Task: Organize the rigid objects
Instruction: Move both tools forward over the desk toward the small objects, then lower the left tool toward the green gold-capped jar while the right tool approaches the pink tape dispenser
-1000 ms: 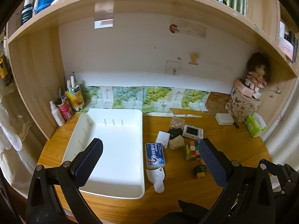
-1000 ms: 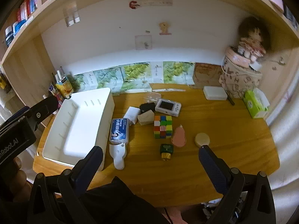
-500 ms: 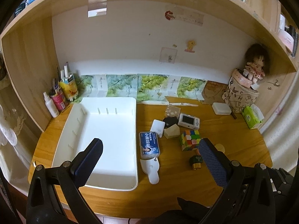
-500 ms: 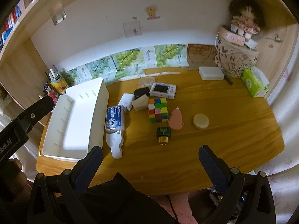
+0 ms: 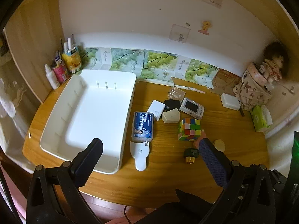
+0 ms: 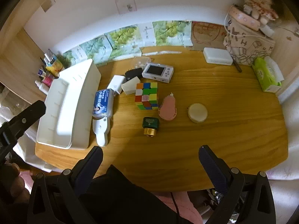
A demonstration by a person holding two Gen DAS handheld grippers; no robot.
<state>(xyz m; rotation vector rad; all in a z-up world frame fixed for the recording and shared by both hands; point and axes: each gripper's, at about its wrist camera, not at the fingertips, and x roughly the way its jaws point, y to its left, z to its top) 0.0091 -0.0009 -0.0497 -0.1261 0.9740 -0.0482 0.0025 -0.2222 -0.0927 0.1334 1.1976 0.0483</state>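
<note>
Nothing gripped yet: left gripper point(image 5: 148, 144) and right gripper point(image 6: 148, 152) both spread wide above near desk edge. Small items, cube point(image 6: 147, 95) included, clustered ahead, right of empty tray point(image 5: 89, 115). Green bottle point(image 6: 150, 126) lying neck toward right gripper, nearest it.

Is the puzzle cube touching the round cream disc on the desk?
Apart. The right wrist view shows the puzzle cube and the disc separated by bare wood and a pink case.

White tray point(image 5: 61, 112): 1
Puzzle cube point(image 6: 147, 95): 1
Small camera point(image 6: 157, 72): 1
Green bottle point(image 6: 150, 126): 1
Round tin point(image 6: 197, 112): 1
</note>
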